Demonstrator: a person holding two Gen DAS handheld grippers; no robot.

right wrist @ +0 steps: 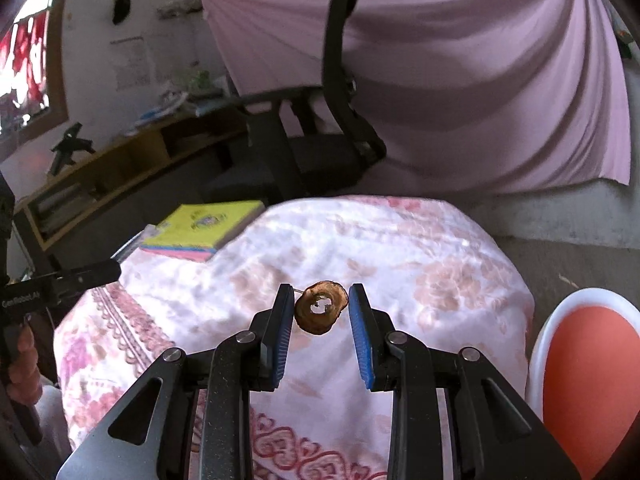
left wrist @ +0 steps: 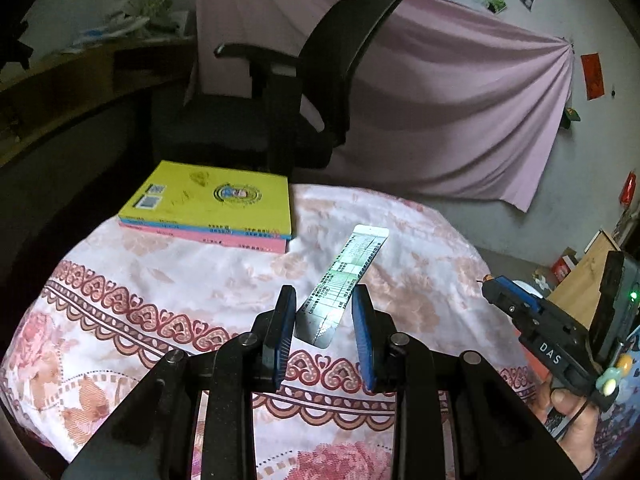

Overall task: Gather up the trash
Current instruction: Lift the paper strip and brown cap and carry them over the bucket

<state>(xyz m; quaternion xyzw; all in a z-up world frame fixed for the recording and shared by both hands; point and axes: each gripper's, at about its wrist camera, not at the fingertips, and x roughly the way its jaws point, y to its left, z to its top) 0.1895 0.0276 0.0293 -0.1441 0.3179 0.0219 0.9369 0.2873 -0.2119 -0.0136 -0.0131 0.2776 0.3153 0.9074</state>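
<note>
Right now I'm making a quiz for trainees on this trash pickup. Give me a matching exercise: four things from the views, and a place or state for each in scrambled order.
Things:
1. paper strip
2. dried brown ring-shaped peel
3. yellow book
4. office chair

Places:
A. top of a stack at the table's far left
B. between the right gripper fingers
C. behind the table, before the pink curtain
D. flat on the floral tablecloth, between the open left gripper fingers

Pairs: 1-D, 2-B, 3-A, 4-C
</note>
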